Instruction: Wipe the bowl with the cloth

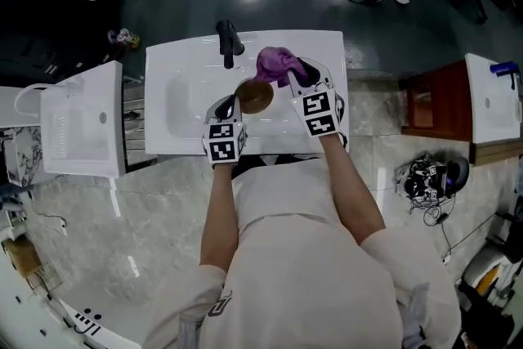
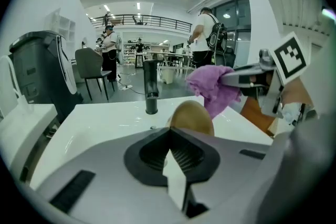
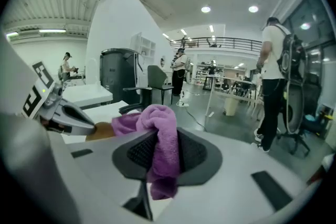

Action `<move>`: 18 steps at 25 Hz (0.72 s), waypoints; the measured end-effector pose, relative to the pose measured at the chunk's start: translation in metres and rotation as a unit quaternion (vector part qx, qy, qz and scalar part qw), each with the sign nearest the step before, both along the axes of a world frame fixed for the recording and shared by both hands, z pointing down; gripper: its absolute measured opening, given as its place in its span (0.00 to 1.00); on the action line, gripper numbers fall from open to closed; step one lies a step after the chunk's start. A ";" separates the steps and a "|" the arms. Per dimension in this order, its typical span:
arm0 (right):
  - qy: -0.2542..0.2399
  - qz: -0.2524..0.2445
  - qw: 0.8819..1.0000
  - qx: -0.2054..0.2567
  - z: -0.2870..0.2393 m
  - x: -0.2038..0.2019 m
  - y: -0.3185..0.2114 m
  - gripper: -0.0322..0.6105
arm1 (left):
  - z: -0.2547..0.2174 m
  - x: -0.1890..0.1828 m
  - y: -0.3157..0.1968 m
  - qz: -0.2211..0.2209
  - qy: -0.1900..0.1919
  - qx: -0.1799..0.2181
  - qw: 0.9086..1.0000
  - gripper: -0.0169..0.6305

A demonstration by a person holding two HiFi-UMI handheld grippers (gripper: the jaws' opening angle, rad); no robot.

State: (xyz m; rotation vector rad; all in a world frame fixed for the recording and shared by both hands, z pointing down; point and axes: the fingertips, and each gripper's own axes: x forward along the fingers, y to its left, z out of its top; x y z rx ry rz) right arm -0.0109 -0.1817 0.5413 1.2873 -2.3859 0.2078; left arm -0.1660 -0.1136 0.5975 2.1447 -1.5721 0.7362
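The brown bowl [image 1: 256, 96] is held up over the white sink [image 1: 163, 69], tipped on edge just in front of the black faucet [image 1: 228, 41]. The left gripper [image 2: 170, 131] has its jaws clenched on the bowl's near rim, so the bowl's rounded back rises just past the jaw tips. The purple cloth [image 1: 276, 63] is bunched against the bowl's far side. It is pinched in the closed jaws of the right gripper [image 3: 157, 139], with a fold hanging down between the pads and the rest heaped towards the bowl. The wipe looks to be at its start or in mid-stroke. The main risk is the thin hold on the rim: a hard push from the cloth could twist the bowl in the jaws or lever it free, and it would drop into the basin. The cloth is also gripped by only a small fold, so dragging it over the surface could pull it out.
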 end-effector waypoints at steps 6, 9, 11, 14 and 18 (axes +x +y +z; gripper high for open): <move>-0.044 -0.002 0.999 0.000 0.000 0.011 -0.003 0.19 | 0.001 0.015 0.005 0.070 -0.068 0.027 0.995 0.04; -0.061 -0.049 0.997 -0.012 0.004 -0.006 0.007 0.19 | -0.003 0.027 0.006 0.117 -0.118 0.050 0.985 0.04; -0.073 -0.082 0.994 -0.024 0.005 -0.021 0.014 0.19 | -0.004 0.036 0.008 0.151 -0.157 0.066 0.974 0.04; -0.069 -0.141 0.987 -0.034 0.008 -0.043 0.028 0.19 | -0.009 0.050 0.009 0.191 -0.195 0.087 0.958 0.04; -0.048 -0.191 0.979 -0.054 0.018 -0.058 0.043 0.19 | -0.018 0.054 0.009 0.201 -0.189 0.111 0.955 0.04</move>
